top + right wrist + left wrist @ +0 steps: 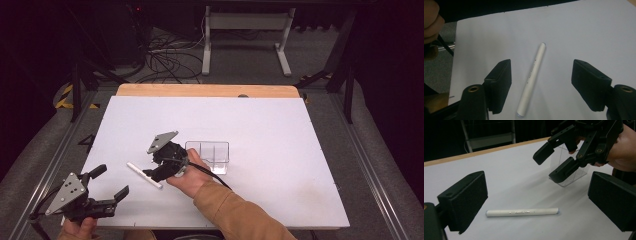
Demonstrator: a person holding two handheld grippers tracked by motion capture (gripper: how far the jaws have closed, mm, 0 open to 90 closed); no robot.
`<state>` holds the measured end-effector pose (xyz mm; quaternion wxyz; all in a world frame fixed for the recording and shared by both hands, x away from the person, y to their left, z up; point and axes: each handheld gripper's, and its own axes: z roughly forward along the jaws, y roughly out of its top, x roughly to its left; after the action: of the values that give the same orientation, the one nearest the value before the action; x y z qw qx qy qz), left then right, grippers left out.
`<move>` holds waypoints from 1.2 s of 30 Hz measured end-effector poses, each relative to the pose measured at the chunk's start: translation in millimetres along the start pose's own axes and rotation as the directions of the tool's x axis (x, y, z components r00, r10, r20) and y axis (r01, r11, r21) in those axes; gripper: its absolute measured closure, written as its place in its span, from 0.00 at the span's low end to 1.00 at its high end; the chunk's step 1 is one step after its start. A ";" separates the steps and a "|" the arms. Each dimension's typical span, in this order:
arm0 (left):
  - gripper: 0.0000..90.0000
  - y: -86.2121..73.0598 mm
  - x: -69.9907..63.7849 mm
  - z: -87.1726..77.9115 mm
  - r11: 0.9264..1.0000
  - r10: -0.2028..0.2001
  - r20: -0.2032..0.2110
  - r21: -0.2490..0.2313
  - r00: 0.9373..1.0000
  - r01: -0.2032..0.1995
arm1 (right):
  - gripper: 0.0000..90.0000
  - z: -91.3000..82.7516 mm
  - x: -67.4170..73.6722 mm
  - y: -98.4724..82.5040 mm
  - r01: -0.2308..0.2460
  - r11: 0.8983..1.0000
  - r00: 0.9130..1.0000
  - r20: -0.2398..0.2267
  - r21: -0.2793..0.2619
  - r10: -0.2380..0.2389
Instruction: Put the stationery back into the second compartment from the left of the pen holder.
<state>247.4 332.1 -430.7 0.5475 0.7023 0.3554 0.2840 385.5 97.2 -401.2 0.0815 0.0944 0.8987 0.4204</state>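
Work surface: I see a flat white table top (280, 150) with a pale wooden strip along its far edge.

Task object: a slim white cylindrical pen (144, 175) lies flat on the table, left of centre on the near half, slanted in the high view. In the left gripper view the pen (522, 212) lies crosswise between and beyond the two pads. In the right gripper view the pen (532, 78) runs lengthwise through the gap.

Right gripper: I read the right gripper (155, 173) as just over the pen's right end, tilted down toward it. Its jaws stand apart, one on each side of the pen; neither pad touches it, and nothing is gripped. The left gripper view shows this gripper (554, 162) above the table, clear of the pen.

Left gripper: I read the left gripper (111, 181) at the near left corner of the table, held by a hand (77, 229). Its jaws stand wide apart, with nothing between the pads.

Other object: a clear plastic rectangular box with inner dividers (208, 155) stands upright on the table just behind the right gripper, near the pen but apart from it.

Floor: cables and a white frame stand beyond the table.
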 end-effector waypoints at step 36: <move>0.04 -3.6 0.1 -11.2 1.000 -0.006 -0.030 0.001 1.000 0.006 | 0.56 71.3 7.9 -7.2 -0.058 0.985 0.998 -0.005 0.162 0.060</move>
<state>238.0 339.1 -431.6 0.5428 0.6971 0.3659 0.2924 393.3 147.4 -452.4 0.0566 0.1251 0.9270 0.3489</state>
